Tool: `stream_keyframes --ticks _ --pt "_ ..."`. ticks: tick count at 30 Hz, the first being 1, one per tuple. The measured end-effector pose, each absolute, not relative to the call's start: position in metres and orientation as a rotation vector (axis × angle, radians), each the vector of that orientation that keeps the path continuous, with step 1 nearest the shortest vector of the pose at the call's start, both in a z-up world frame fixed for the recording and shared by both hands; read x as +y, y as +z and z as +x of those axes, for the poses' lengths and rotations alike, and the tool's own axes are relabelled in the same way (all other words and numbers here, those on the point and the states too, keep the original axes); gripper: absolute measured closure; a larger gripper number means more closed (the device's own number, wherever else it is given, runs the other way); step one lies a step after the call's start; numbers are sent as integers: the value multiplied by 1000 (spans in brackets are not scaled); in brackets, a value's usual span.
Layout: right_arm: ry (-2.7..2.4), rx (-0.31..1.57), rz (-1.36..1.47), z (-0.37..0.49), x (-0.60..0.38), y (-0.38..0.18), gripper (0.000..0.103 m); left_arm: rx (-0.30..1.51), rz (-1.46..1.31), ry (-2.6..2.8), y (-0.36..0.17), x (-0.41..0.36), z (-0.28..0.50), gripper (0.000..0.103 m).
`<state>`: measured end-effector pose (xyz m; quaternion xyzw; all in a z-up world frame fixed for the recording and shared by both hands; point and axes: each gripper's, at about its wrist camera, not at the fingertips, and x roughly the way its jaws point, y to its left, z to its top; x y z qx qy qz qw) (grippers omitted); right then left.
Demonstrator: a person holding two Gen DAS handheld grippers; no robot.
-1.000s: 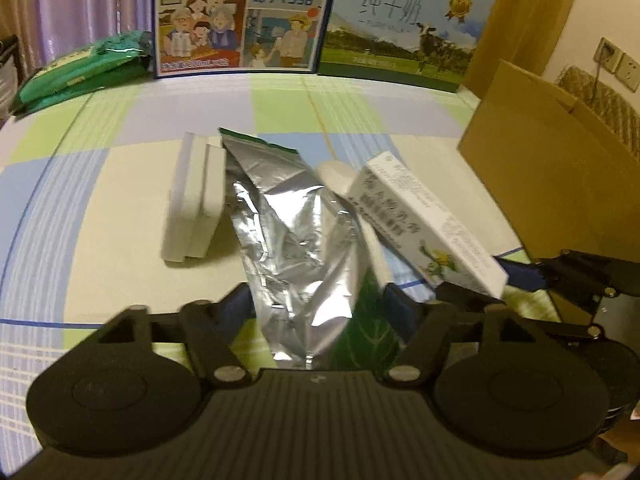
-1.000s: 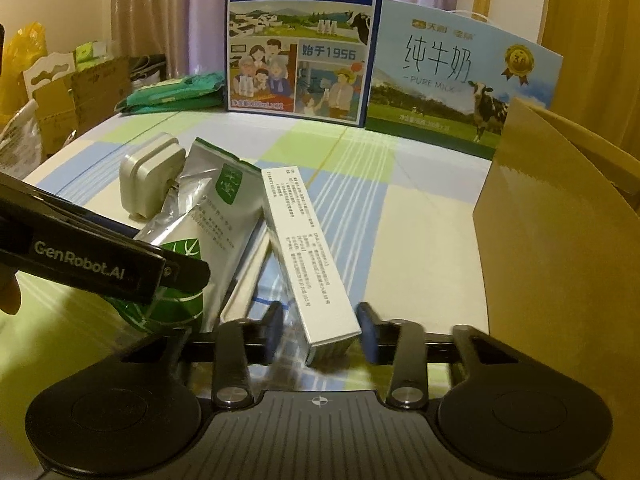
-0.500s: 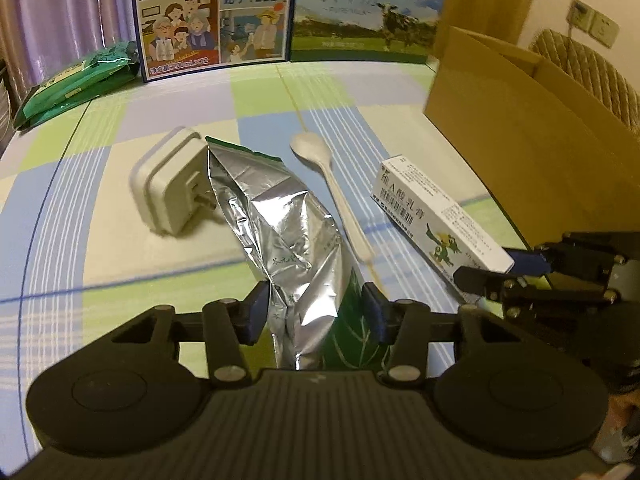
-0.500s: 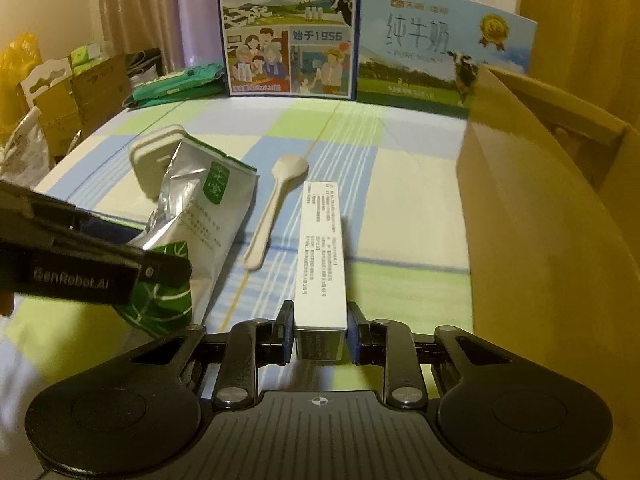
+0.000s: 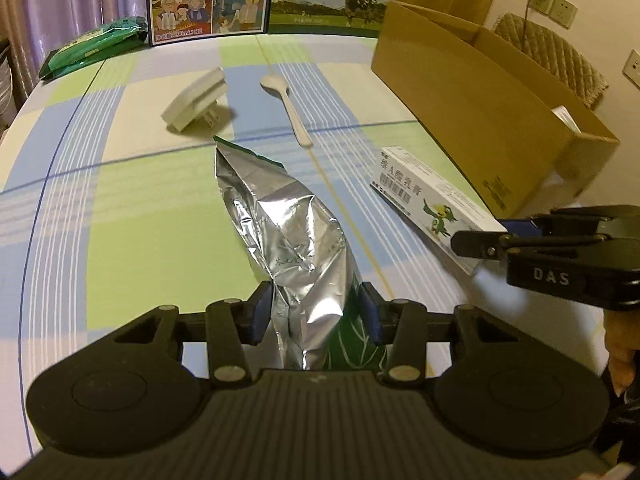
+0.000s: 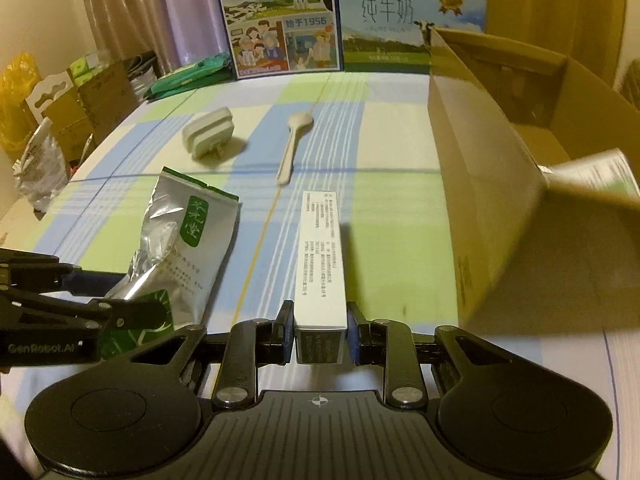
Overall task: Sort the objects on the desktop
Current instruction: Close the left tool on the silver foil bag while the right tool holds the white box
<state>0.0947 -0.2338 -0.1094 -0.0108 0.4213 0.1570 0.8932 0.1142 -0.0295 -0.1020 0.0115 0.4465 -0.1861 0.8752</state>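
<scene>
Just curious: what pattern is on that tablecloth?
The tablecloth is checked in pale green, blue and cream, with thin stripes; right wrist view.

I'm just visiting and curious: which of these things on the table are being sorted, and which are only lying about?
Being sorted:
foil pouch, in the left hand-held gripper
white carton, in the right hand-held gripper
spoon
plug adapter
cardboard box

Lying about:
milk cartons
green packet
</scene>
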Motion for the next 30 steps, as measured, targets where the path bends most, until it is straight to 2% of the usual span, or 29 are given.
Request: stream_keyframes --ticks 11,19,22,26,30 --pt "280 880 35 69 -253 -104 78 933 -23 -361 -101 -19 111 52" --pt "262 850 25 72 -264 -112 62 943 -94 -313 -105 -17 127 27" --pt "264 850 23 74 -266 -116 55 957 -81 -308 -109 -23 137 27" --pt "286 849 3 75 -266 -122 54 982 -48 -301 -115 -31 148 28" --pt "313 845 -23 76 -263 -126 54 995 18 -302 -123 -39 155 34"
